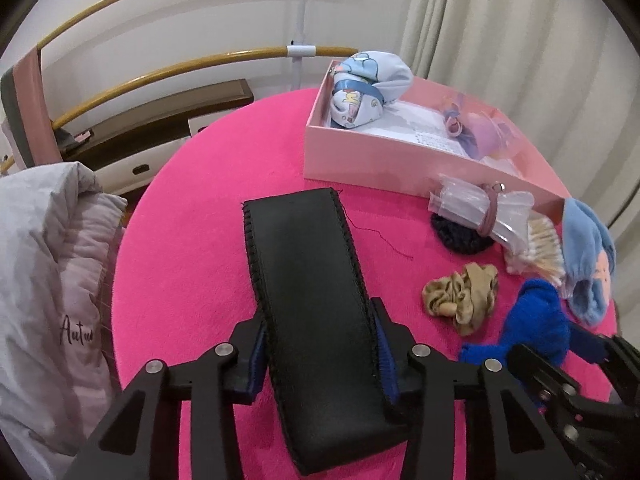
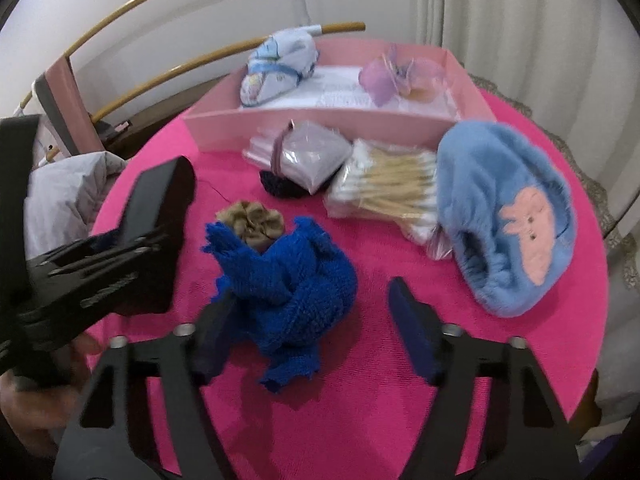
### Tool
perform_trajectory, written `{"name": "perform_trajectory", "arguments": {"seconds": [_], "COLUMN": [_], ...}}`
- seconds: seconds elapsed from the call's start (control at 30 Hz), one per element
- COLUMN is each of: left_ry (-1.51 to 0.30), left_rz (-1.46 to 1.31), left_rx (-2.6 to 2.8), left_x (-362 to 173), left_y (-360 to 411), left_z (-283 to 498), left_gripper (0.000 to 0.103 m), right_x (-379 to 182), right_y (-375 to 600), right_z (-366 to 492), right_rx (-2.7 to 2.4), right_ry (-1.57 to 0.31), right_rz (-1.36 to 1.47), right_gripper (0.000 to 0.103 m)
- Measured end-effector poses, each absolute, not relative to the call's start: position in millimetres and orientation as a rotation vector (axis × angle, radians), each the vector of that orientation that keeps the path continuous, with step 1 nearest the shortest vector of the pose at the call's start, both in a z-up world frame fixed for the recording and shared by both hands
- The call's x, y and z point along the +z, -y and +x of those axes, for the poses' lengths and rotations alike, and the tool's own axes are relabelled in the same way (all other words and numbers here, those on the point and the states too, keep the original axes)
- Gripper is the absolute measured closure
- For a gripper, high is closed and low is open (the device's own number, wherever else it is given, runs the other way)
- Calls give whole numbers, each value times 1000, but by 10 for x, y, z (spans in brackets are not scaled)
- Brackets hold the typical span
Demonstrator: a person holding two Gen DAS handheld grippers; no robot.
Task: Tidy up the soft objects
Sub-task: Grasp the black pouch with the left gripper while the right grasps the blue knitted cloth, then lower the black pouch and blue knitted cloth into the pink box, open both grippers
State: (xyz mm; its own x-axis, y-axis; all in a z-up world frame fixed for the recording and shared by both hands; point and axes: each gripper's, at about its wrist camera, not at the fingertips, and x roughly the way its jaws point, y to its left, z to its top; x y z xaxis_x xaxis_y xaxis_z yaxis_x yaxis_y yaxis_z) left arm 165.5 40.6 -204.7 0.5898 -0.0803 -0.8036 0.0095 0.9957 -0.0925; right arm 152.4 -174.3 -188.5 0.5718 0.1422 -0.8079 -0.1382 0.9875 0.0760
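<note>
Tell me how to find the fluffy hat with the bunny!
Start at the pink box on the round pink table. In front of its right end, beside the cotton swabs, lies the fluffy light-blue hat. Only it has a pink bunny.

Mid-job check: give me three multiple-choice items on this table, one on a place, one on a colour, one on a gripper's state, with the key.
1. Where is the tan scrunchie?
A. In the pink box
B. On the pink tabletop beside the blue knit piece
C. Inside the light blue fuzzy hat

2. What colour is the animal patch on the fuzzy hat?
A. Pink
B. Green
C. Black

3. What is the left gripper doing?
A. Hanging open over nothing
B. Shut on the black padded strap
C. Shut on the cotton swabs

Key:
1 B, it lies on the tabletop against the blue knit piece, outside the pink box.
2 A, the patch is pale pink.
3 B, both pads press the black padded strap's edges.
</note>
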Motion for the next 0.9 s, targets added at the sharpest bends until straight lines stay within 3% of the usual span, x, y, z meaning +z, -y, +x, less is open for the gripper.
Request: {"name": "perform_trajectory", "arguments": {"seconds": [0.13,0.3,0.9], "left_ry": [-928,-911,-773], "left_rz": [-42,-10,64], "left_rx": [-58,-60,-73], "left_x": [-2005,-1938,-1340], "left_y": [-355,-317,-114], "left_z": [1540,1395,845], "left_gripper": [66,70,73], "right_x": [-1931,-1919,-1260], "right_y": [1685,1708,2103], "right_z": [1536,1490,1171], "right_rx": [184,211,164], "right_ry": [-935,-925,-775], "right_rz": [-4,18,65], "right_gripper": [61,71,73]}}
